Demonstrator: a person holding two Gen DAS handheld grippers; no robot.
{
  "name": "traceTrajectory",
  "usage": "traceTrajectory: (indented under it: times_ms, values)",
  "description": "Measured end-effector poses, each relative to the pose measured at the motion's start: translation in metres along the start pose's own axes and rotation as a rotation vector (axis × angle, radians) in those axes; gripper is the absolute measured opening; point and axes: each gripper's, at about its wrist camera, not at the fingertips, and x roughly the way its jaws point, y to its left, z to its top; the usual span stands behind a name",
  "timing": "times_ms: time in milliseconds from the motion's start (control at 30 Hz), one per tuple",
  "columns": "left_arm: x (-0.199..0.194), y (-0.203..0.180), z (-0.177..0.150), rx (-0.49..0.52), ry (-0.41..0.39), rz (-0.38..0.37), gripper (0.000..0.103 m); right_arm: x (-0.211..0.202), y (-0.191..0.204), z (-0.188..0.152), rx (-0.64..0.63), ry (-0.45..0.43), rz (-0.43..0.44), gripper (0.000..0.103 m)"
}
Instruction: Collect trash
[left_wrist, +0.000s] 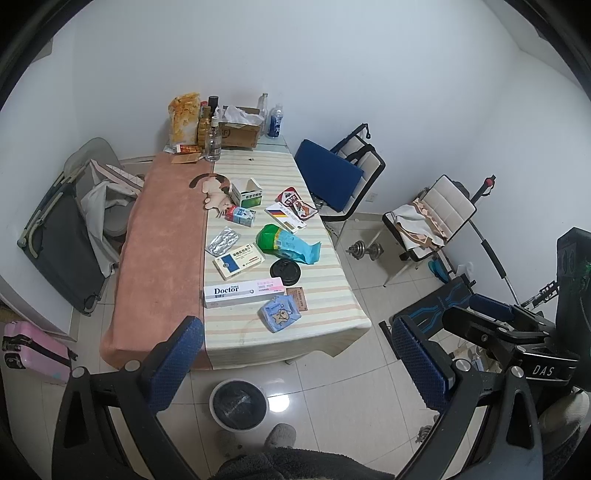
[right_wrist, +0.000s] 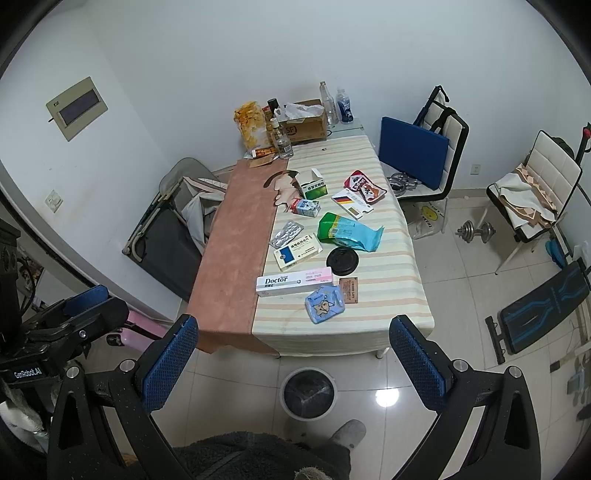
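A striped table (left_wrist: 332, 295) (right_wrist: 402, 295) holds scattered trash: a Doctor toothpaste box (left_wrist: 243, 292) (right_wrist: 294, 281), a blue tissue pack (left_wrist: 279, 312) (right_wrist: 325, 305), a black cup lid (left_wrist: 285, 272) (right_wrist: 342, 260), a green and blue bag (left_wrist: 288, 243) (right_wrist: 347, 229), medicine boxes (left_wrist: 239, 260) (right_wrist: 297, 252) and a blister pack (left_wrist: 222, 241). A white bin with a black liner (left_wrist: 238, 404) (right_wrist: 307, 393) stands on the floor below the table's near edge. My left gripper (left_wrist: 295, 358) and right gripper (right_wrist: 291, 354) are open and empty, held back from the table above the floor.
Bottles, a cardboard box (left_wrist: 240, 131) and a snack bag stand at the table's far end. Chairs (left_wrist: 343, 173) and a dumbbell (left_wrist: 365, 251) are to the right, a folded cot (left_wrist: 62, 236) to the left, a pink suitcase (left_wrist: 33, 350) at near left.
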Motion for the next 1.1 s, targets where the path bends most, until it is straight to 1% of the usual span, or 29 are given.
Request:
traceTrajectory:
  times_ms: [167, 233, 300, 367, 433, 467, 500, 533, 600, 700, 767, 800, 833, 900, 933, 1000, 1033, 1067, 1100]
  values:
    - [0.002, -0.001, 0.003, 0.003, 0.003, -0.002, 0.103, 0.0, -0.001, 0.0, 0.004, -0.003, 0.0, 0.103]
    - [0.004, 0.0, 0.003, 0.001, 0.002, 0.019, 0.103, 0.003, 0.0, 0.004, 0.012, -0.004, -0.009, 0.103]
    - [0.012, 0.004, 0.008, 0.007, -0.001, 0.073, 0.103, 0.009, 0.007, 0.01, 0.025, -0.007, -0.033, 0.103]
    - [0.029, 0.01, 0.012, 0.02, -0.008, 0.19, 0.103, 0.022, 0.005, 0.015, 0.06, -0.012, -0.07, 0.103]
    - [0.054, 0.02, 0.015, 0.03, -0.005, 0.286, 0.103, 0.036, 0.005, 0.017, 0.086, -0.003, -0.112, 0.103]
    - [0.07, 0.028, 0.015, 0.031, 0.009, 0.323, 0.103, 0.05, 0.0, 0.02, 0.106, 0.006, -0.153, 0.103]
    - [0.086, 0.039, 0.015, 0.025, 0.031, 0.347, 0.103, 0.059, -0.003, 0.019, 0.115, 0.013, -0.174, 0.103]
    - [0.102, 0.054, 0.014, 0.013, 0.056, 0.354, 0.103, 0.07, -0.006, 0.02, 0.124, 0.025, -0.192, 0.103]
    - [0.13, 0.068, 0.013, -0.015, 0.115, 0.36, 0.103, 0.101, -0.018, 0.024, 0.152, 0.068, -0.217, 0.103]
    - [0.181, 0.09, 0.011, -0.124, 0.234, 0.328, 0.103, 0.144, -0.035, 0.031, 0.155, 0.131, -0.252, 0.103]
    - [0.217, 0.104, 0.008, -0.237, 0.321, 0.287, 0.103, 0.177, -0.049, 0.042, 0.132, 0.174, -0.281, 0.103]
    - [0.23, 0.109, 0.004, -0.28, 0.344, 0.281, 0.103, 0.198, -0.058, 0.049, 0.113, 0.198, -0.295, 0.103]
    - [0.251, 0.115, 0.001, -0.346, 0.38, 0.279, 0.103, 0.218, -0.066, 0.056, 0.097, 0.221, -0.307, 0.103]
    - [0.274, 0.123, -0.004, -0.433, 0.416, 0.28, 0.103, 0.255, -0.081, 0.069, 0.061, 0.262, -0.305, 0.103]
    - [0.294, 0.128, -0.006, -0.499, 0.443, 0.284, 0.103, 0.284, -0.092, 0.08, 0.026, 0.296, -0.303, 0.103]
    - [0.318, 0.139, -0.011, -0.593, 0.475, 0.284, 0.103, 0.324, -0.104, 0.096, -0.031, 0.344, -0.291, 0.103]
    - [0.332, 0.143, -0.014, -0.657, 0.494, 0.292, 0.103, 0.354, -0.112, 0.108, -0.075, 0.38, -0.273, 0.103]
    - [0.345, 0.149, -0.017, -0.734, 0.513, 0.286, 0.103, 0.378, -0.119, 0.118, -0.11, 0.414, -0.264, 0.103]
    - [0.357, 0.154, -0.021, -0.81, 0.527, 0.277, 0.103, 0.394, -0.124, 0.124, -0.135, 0.438, -0.258, 0.103]
